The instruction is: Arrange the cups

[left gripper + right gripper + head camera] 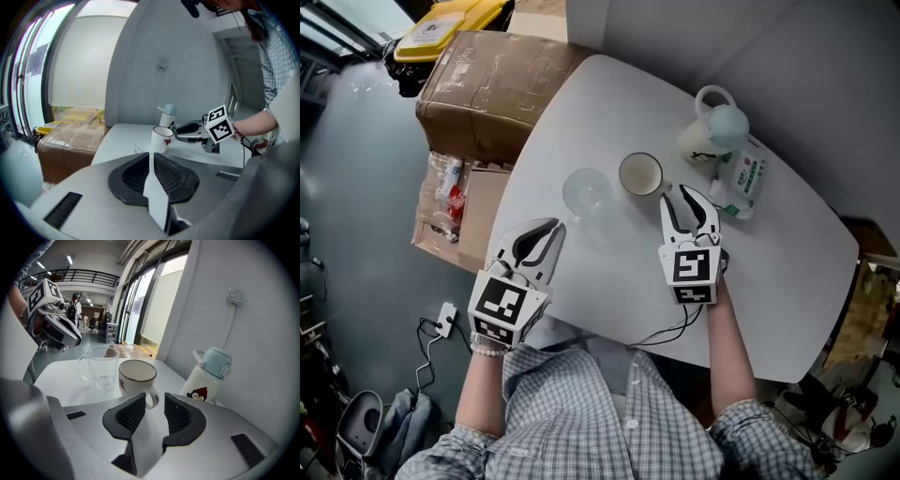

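Head view: white table (609, 267) fills frame centre. White mug (640, 173) sits centre-top, w/ clear glass cup (587, 190) just left of it, close but apart. Pale flask (714, 129) and wipes pack (744, 181) are upper right. Cardboard box (492, 89) is upper left, off the table.

Right gripper (685, 194) is just right of and below the mug, jaws spread and gripping nothing. In the right gripper view the mug handle sits right in front of the gap, not clamped.

Left gripper (551, 228) is lower left of the glass, near it but apart. Its jaws are pressed together w/ nothing between them.
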`<state>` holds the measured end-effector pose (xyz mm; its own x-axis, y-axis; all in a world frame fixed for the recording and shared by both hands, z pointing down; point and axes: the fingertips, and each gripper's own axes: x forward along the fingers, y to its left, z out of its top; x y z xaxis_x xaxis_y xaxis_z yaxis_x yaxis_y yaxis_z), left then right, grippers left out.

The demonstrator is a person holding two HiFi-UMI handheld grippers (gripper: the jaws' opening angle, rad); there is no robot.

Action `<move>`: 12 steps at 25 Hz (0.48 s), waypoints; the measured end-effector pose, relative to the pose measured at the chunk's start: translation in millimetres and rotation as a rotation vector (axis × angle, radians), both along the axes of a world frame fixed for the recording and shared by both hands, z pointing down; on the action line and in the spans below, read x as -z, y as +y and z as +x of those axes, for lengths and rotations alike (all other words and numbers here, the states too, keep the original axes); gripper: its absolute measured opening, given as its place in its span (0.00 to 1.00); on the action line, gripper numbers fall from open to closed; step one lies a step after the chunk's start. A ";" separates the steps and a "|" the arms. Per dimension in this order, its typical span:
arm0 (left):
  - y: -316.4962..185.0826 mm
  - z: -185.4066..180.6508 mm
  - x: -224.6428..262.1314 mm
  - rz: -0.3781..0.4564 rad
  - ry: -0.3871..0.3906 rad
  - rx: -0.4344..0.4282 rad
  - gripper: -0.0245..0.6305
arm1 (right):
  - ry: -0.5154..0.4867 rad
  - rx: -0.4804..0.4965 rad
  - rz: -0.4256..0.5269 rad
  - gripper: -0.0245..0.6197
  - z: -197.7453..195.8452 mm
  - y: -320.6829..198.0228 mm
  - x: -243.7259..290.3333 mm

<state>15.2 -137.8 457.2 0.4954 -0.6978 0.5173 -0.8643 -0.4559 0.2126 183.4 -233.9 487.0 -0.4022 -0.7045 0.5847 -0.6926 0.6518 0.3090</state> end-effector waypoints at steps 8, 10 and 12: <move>0.8 4.0 -5.2 -0.021 0.001 0.010 0.12 | 0.017 0.006 -0.004 0.20 -6.0 -11.0 -16.3; 1.3 2.6 -7.1 -0.026 -0.006 0.017 0.12 | 0.015 -0.005 -0.005 0.20 -6.5 -12.1 -17.5; 1.4 1.1 -9.0 -0.031 -0.009 0.022 0.12 | 0.010 -0.013 -0.009 0.19 -6.8 -11.5 -17.5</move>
<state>16.3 -136.5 466.3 0.4757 -0.6921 0.5428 -0.8757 -0.4305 0.2186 176.7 -245.4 504.5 -0.3873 -0.7042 0.5951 -0.6981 0.6456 0.3096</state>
